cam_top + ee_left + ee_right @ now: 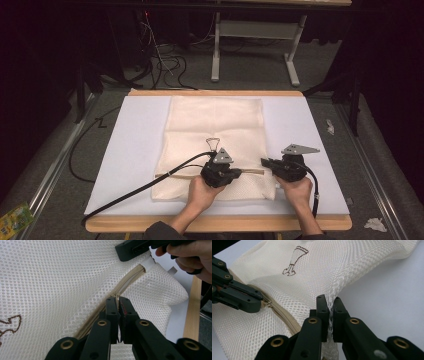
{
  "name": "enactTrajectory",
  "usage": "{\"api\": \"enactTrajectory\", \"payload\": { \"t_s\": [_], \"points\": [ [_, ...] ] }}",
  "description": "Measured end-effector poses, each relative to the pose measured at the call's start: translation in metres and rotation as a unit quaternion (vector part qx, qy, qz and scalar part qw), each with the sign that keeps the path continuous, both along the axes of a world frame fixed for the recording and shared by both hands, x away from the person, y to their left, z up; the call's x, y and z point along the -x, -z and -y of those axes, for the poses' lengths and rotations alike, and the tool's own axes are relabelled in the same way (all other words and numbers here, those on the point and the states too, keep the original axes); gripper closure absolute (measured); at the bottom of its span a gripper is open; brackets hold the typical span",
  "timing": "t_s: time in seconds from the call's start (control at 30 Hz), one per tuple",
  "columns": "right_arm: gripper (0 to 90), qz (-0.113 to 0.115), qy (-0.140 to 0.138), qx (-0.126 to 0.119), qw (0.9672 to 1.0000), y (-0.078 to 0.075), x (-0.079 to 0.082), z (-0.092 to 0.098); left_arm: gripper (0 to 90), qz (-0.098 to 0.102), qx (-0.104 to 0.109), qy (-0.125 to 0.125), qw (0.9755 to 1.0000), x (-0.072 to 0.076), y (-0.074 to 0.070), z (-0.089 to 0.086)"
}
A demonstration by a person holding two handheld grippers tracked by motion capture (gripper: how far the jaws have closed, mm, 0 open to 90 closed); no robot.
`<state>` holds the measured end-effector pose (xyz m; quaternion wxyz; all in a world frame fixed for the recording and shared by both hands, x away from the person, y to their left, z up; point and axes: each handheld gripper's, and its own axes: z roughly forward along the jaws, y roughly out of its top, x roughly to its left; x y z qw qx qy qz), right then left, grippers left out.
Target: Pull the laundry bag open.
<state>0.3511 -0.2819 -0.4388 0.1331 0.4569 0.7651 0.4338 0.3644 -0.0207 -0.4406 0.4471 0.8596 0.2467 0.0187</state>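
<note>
1. Cream mesh zip bag [215, 145], flat on the white sheet [135, 150] covering the wooden tabletop [215, 223], near edge toward the person; beige zipper [125, 285] along that near part, a small brown printed figure [294, 261] on the mesh.
2. Left claw [117, 302] clenched at the zipper line, seemingly on the slider or pull, though the pull itself hidden between the jaws.
3. Right claw [330, 305] clamped on a pinched ridge of mesh near the bag's end corner, fabric lifted and creased upward from the sheet.
4. Likely slip: thin open mesh held by a narrow fold only, so a hard tug along the zipper could drag it out of the right claw.
5. Likely snag: loose mesh bunched beside the zipper teeth, easily drawn into the slider if tension drops.
6. Possible tear or stretched holes if both claws pull apart too sharply.
7. Whole bag sliding over the smooth sheet if the right hold gives way, since nothing else pins it.
8. Left cable [140, 192] trailing across the sheet and off the tabletop edge; drag on it could twist the left hand [200, 192] off line.
</note>
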Motion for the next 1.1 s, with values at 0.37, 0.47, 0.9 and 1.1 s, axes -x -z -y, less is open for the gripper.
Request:
{"api": "enactTrajectory", "payload": {
  "t_s": [0.37,0.47,0.9,1.1],
  "points": [
    [88.2,0.000,0.003,0.006,1.0000,0.001,0.000,0.001,86.9,-0.006,0.001,-0.007,1.0000,-0.002,0.001,-0.009],
    [88.2,-0.001,0.004,0.006,1.0000,0.001,0.000,0.001,86.9,-0.005,0.001,-0.007,1.0000,-0.002,0.001,-0.010],
    [88.2,-0.001,0.006,0.005,1.0000,0.001,-0.001,0.002,86.9,-0.004,0.008,-0.018,0.9998,-0.004,0.000,-0.022],
    [88.2,-0.002,0.006,0.005,1.0000,0.001,-0.001,0.003,86.9,-0.003,0.008,-0.022,0.9997,-0.004,0.000,-0.027]
  ]
}}
